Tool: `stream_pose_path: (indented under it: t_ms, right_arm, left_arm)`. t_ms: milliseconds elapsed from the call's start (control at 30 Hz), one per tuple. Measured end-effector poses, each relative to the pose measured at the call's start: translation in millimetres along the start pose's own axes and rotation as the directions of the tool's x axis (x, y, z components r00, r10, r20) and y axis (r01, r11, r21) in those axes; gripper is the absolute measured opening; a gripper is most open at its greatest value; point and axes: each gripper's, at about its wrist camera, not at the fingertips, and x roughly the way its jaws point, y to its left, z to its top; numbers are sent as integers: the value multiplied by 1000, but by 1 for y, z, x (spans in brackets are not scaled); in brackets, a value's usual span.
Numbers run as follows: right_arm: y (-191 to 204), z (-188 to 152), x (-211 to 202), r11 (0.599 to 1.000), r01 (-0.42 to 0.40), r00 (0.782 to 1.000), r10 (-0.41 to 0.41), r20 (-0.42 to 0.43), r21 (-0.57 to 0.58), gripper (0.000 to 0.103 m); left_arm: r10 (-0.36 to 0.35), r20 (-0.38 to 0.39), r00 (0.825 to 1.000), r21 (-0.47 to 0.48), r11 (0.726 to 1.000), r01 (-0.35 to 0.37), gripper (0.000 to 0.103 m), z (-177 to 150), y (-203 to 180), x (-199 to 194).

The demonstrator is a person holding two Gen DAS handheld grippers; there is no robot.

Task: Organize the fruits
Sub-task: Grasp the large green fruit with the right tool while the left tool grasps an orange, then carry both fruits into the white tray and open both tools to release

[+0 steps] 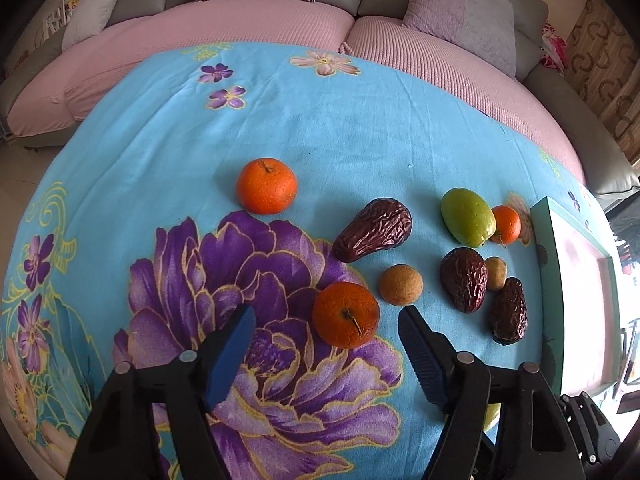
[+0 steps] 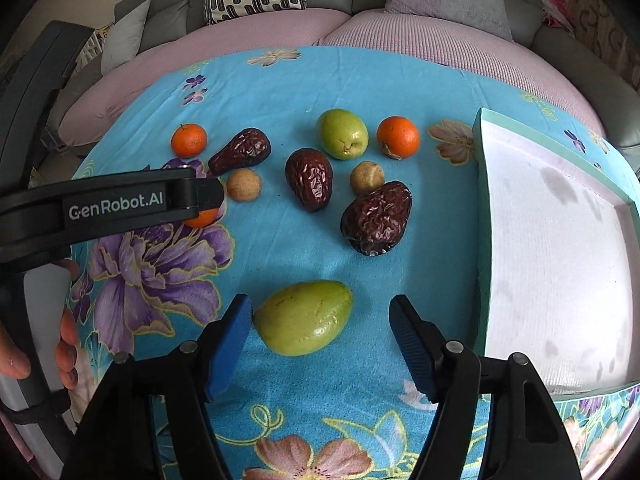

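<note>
In the left wrist view my left gripper (image 1: 326, 314) stands open around an orange (image 1: 346, 314) on the blue flowered cloth, with a gap on both sides. In the right wrist view my right gripper (image 2: 320, 306) is open around a green fruit (image 2: 304, 318). Its left pad (image 2: 240, 320) is at the fruit's end and the right pad stands well clear. Farther back lie another green fruit (image 2: 342, 133), two more oranges (image 2: 189, 140) (image 2: 398, 137), three wrinkled dark dates (image 2: 309, 179) and two small brown round fruits (image 2: 244, 185).
A shallow teal-rimmed tray (image 2: 484, 200) with a white floor sits on the right, nothing in it. A pink-covered sofa (image 1: 248, 28) with cushions runs along the cloth's far edge. A hand (image 2: 66, 344) holds the left tool at the lower left of the right wrist view.
</note>
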Motion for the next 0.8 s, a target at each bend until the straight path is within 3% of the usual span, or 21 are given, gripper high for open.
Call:
stream_pose_path:
  t_ms: [167, 233, 500, 800]
  right_arm:
    - [5, -1, 1, 1000, -5, 1000, 5, -7, -20, 54]
    - [6, -1, 0, 1000, -3, 1000, 3, -7, -26, 54]
    - [4, 0, -6, 1000, -3, 1000, 3, 13, -14, 54]
    - [-9, 8, -33, 999, 30, 993, -34, 111, 37, 54]
  left_arm:
    - [-39, -5, 999, 3, 999, 39, 44, -1, -2, 1]
    - [-52, -15, 999, 10, 999, 53, 38, -2, -4, 2]
    - [-80, 39, 996, 5, 997, 79, 36, 2, -7, -11]
    - [-121, 118, 986, 22, 993, 119, 36, 9, -12, -35]
